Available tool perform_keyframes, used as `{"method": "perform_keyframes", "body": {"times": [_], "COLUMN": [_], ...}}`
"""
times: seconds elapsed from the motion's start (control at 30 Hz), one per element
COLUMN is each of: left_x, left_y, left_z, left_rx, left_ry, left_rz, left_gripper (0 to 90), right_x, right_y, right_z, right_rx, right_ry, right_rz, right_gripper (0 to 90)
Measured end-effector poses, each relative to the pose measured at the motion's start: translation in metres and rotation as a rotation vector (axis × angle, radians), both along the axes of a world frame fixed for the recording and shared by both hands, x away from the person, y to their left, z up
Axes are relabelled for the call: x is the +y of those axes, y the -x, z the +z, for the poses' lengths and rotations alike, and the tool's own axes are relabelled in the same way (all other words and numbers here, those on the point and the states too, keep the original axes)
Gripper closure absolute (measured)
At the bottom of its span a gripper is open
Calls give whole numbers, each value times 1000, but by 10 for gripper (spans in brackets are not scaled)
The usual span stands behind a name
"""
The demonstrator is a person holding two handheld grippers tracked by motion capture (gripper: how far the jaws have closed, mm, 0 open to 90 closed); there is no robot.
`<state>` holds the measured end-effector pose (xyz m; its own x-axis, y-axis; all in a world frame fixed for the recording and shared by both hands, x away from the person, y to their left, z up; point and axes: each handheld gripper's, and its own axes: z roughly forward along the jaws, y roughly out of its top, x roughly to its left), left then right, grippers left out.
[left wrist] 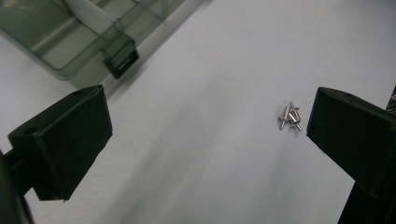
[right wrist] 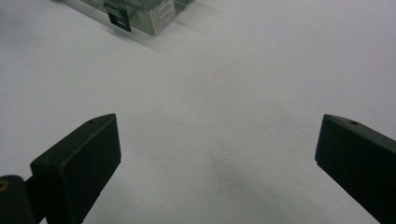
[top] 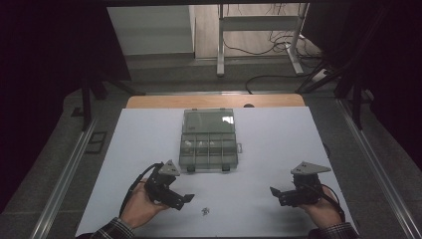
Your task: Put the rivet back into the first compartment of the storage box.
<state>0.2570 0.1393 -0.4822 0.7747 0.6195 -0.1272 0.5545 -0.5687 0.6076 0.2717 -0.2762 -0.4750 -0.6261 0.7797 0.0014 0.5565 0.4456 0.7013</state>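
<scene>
A clear plastic organizer box (top: 208, 142) lies with its lid folded back in the middle of the white table sheet; its corner latch (left wrist: 120, 57) shows in the left gripper view. A small pile of metal screws (top: 204, 211) lies near the front edge, close to the right jaw in the left gripper view (left wrist: 290, 116). My left gripper (top: 182, 200) is open, just left of the screws and apart from them. Farther right, my right gripper (top: 276, 193) is open over bare sheet, with nothing between its jaws. The box's near edge (right wrist: 140, 11) shows far ahead of it.
The white sheet (top: 278, 134) covers a wooden table (top: 164, 101). Beyond the table stand a metal desk frame (top: 259, 30) and floor cables (top: 271, 47). Metal rails (top: 64, 179) run along both sides.
</scene>
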Motion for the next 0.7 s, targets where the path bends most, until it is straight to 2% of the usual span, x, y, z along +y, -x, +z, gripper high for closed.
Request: {"method": "perform_keyframes", "body": {"times": [0.27, 0.4, 0.43, 0.6, 0.67, 0.7], "left_x": [-18, -26, -30, -36, -39, -41], "left_y": [0, 0, 0, 2, 3, 3], "left_z": [-8, -14, -16, -18, -19, -20], "left_rx": [25, 33, 37, 49, 51, 54], "left_ry": [-53, -85, -92, -83, -84, -105], "left_rz": [-50, -41, -62, -103, -120, -146], "left_gripper": [29, 68, 82, 161, 216, 277], "right_x": [0, 1, 1, 0, 0, 0], "right_y": [0, 0, 0, -1, -1, -1], "right_z": [-1, -1, -1, -1, -1, -1], "right_rx": [6, 5, 7, 10, 10, 10], "right_ry": [14, 21, 26, 28, 29, 30], "right_rz": [5, 10, 9, 4, 3, 3], "right_gripper": [4, 5, 4, 5, 5, 4]}}
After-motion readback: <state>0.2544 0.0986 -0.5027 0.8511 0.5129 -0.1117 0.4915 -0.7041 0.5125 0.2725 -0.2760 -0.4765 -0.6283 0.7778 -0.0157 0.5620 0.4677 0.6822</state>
